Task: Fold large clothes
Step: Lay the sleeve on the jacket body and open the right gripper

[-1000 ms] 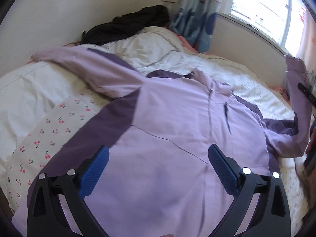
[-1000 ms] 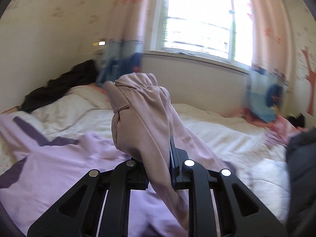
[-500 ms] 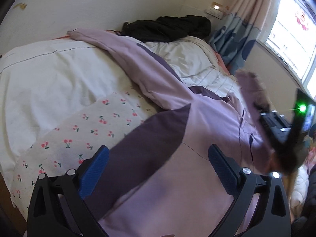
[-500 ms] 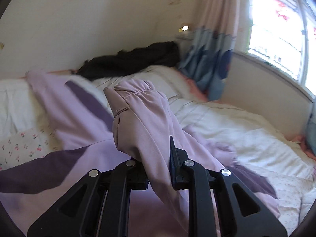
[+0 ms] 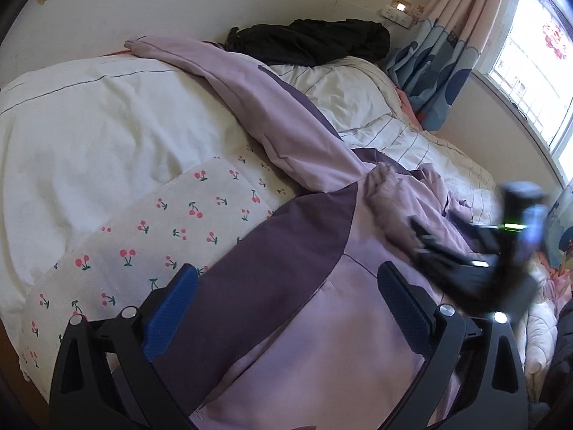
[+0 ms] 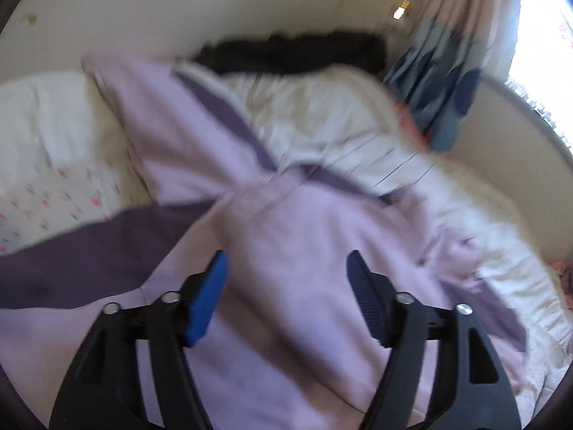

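A lilac jacket [image 5: 322,322] with dark purple panels lies spread on the bed; it also shows in the right wrist view [image 6: 304,236]. One sleeve [image 5: 229,82] stretches toward the far wall. The other sleeve's cuff [image 5: 386,197] lies folded across the chest. My left gripper [image 5: 286,297] is open and empty, just above the jacket's lower body. My right gripper [image 6: 286,279] is open and empty over the chest; it appears blurred at the right in the left wrist view [image 5: 465,261].
The bed has a white quilt [image 5: 89,125] and a cherry-print sheet [image 5: 161,233]. A black garment [image 5: 311,43] lies by the wall. A blue-and-pink curtain [image 5: 440,53] hangs beside the window at right.
My right gripper carried the sleeve across the jacket's chest, opened and let it go. The left gripper's view swung left and stayed open.
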The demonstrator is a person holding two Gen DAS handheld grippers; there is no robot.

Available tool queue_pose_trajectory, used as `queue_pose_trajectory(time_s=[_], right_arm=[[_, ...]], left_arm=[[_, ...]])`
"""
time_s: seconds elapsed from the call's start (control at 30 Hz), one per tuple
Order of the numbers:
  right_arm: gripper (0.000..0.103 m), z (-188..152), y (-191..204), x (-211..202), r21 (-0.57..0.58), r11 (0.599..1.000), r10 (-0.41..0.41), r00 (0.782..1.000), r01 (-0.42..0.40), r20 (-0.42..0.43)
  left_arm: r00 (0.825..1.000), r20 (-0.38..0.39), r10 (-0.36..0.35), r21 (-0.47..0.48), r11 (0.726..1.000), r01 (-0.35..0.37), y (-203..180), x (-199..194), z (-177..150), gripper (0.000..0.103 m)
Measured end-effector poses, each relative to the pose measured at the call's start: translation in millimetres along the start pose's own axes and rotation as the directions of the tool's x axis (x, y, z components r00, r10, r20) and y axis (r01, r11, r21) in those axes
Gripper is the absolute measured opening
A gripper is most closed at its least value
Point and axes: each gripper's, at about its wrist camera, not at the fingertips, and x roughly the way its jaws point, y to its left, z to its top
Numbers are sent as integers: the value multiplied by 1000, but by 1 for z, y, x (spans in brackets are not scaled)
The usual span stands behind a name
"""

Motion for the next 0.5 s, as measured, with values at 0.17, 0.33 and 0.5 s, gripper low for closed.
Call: queue_pose_trajectory(time_s=[0.17,0.33,0.5], right_arm=[[73,-24,-67,-46,140,978,-152,988,154,-23],[73,-91,-151,-25,341,883,-243,936,323,-256],[72,-101,-158,-20,428,891,-57,973,151,-225]], left_arm=[[1000,8,-5,27,1000,5,-5,-1,-1,96],[999,14,-36,91,995,35,-22,-3,-4,96],[997,8,-82,150,985,80,-46,-4,-8,96]])
